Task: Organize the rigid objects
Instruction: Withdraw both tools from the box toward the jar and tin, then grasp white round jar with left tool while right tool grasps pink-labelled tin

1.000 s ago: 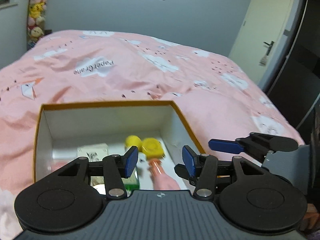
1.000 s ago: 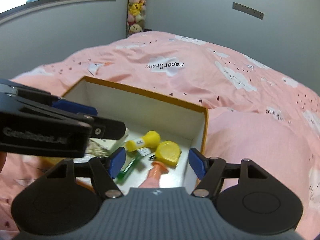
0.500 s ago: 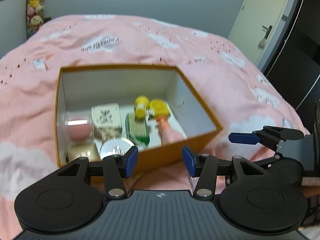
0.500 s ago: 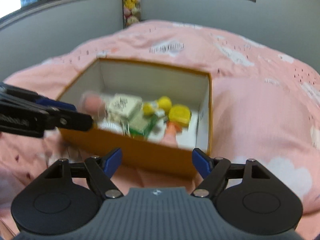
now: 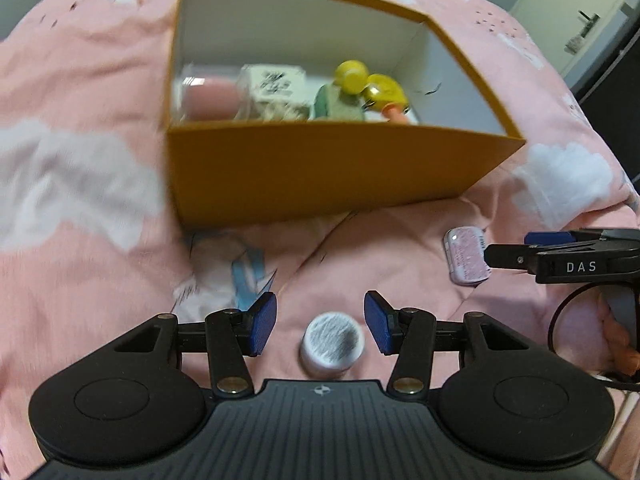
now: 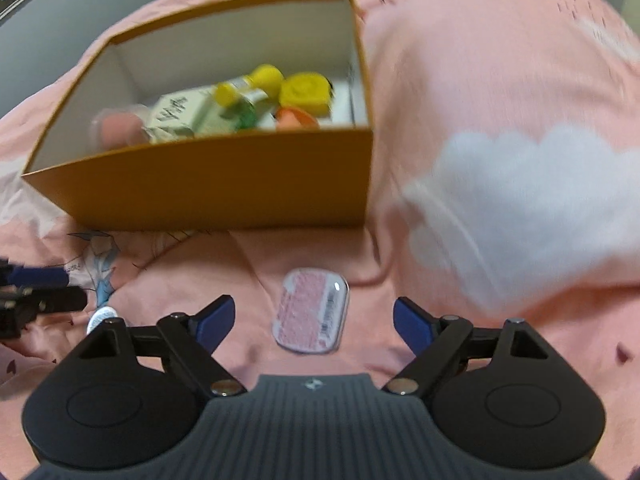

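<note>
An orange cardboard box (image 5: 320,168) (image 6: 224,196) sits on the pink bedspread and holds several small items, among them a yellow tape measure (image 5: 386,90) (image 6: 306,94) and a white carton (image 5: 276,82). My left gripper (image 5: 316,326) is open and empty, its fingers on either side of a small white round jar (image 5: 332,344) lying on the bed. My right gripper (image 6: 310,322) is open and empty above a flat pink case (image 6: 312,318), which also shows in the left wrist view (image 5: 466,256). The jar's edge shows in the right wrist view (image 6: 102,316).
The pink bedspread (image 6: 500,120) with white cloud prints covers everything around the box. A door (image 5: 576,20) and dark wardrobe stand at the far right. The right gripper's finger (image 5: 560,256) reaches in from the right of the left wrist view.
Both grippers have pulled back from over the box and dropped low to the bed in front of it. The white jar and the pink case have come into view between the fingers.
</note>
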Demonstrator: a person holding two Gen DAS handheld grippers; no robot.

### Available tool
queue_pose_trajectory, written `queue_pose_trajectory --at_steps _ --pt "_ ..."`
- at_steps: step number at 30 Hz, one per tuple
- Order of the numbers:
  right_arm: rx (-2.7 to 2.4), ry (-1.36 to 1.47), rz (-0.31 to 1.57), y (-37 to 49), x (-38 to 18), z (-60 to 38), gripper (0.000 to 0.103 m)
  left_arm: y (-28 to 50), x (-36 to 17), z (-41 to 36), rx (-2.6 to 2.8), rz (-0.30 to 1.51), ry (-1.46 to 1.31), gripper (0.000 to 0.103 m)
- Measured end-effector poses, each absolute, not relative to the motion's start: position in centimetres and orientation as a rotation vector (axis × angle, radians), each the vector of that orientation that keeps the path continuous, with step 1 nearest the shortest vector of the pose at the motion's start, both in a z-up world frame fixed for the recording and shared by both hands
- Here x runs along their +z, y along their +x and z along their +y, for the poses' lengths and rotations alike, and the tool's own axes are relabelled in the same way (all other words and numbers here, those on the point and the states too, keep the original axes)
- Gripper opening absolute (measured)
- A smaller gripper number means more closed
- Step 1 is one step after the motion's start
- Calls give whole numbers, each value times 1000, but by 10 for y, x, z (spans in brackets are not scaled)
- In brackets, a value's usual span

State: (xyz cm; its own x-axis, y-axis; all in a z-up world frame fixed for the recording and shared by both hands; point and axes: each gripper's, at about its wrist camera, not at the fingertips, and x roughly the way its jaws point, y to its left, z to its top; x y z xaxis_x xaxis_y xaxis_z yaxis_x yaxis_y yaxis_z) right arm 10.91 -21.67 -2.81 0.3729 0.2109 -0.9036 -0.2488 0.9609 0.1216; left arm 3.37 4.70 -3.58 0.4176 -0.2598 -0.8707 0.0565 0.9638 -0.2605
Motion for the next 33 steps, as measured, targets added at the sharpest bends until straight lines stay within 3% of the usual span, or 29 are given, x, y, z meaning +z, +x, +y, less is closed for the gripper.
queue_pose_trajectory --at_steps 13,27,33 --pt "345 -148 1189 99 -49 -195 80 27 -55 38 -209 1165 -151 59" --pt "339 -54 1220 113 -63 -195 73 34 -75 20 -273 1214 -113 65" --pt "329 -63 1234 117 -70 -192 72 38 -81 19 -250 1240 -99 51"
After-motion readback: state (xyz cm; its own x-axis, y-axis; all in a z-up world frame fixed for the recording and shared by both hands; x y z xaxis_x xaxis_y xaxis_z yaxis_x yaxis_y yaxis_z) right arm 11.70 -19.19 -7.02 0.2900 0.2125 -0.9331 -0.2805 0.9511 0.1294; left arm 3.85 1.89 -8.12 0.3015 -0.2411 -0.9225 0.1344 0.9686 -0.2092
